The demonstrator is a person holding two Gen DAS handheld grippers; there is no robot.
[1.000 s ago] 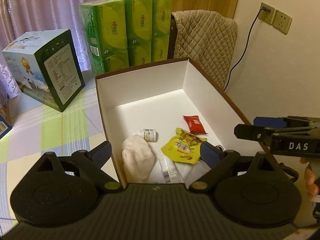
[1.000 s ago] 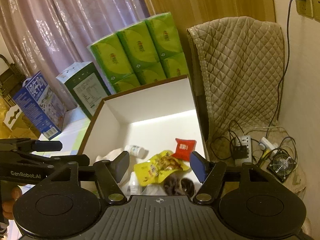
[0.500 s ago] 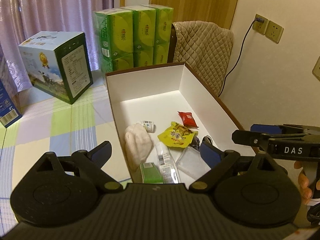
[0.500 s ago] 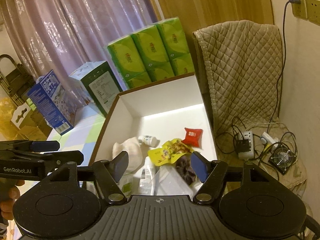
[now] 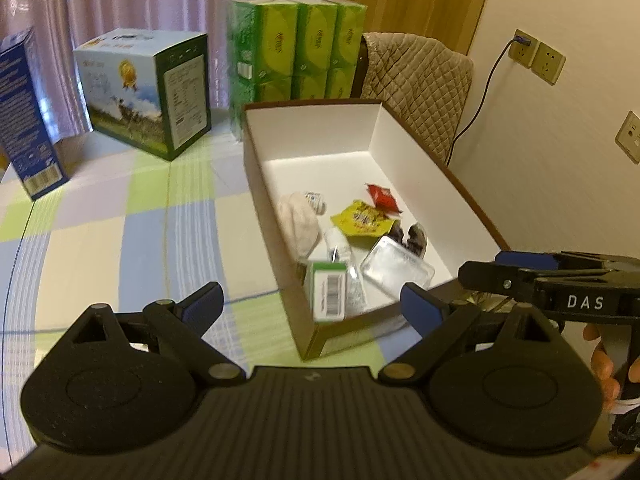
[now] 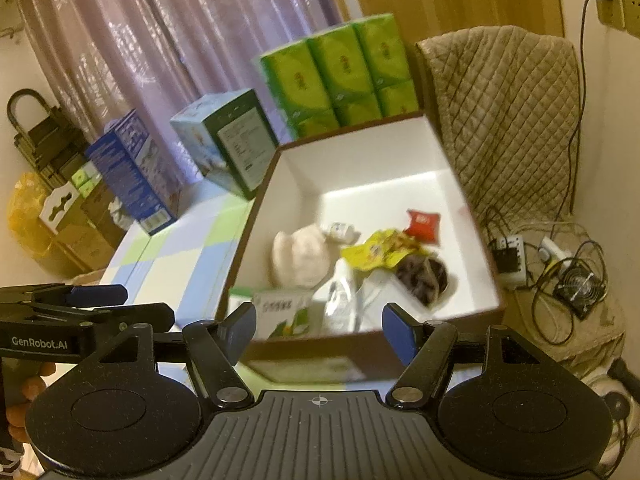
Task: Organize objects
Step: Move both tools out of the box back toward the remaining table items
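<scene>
Ahead of both claws (image 5: 310,306) (image 6: 319,328), spread w/ nothing held, sits filled box (image 5: 416,160).

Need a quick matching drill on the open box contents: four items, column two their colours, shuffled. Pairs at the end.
Items:
1. snack packet
2. chip bag
3. cloth bundle
4. small carton

Colours:
A. green and white
B. red
C. cream
D. yellow

Pairs: 1-B, 2-D, 3-C, 4-A. All lie inside the white-lined box.
</scene>
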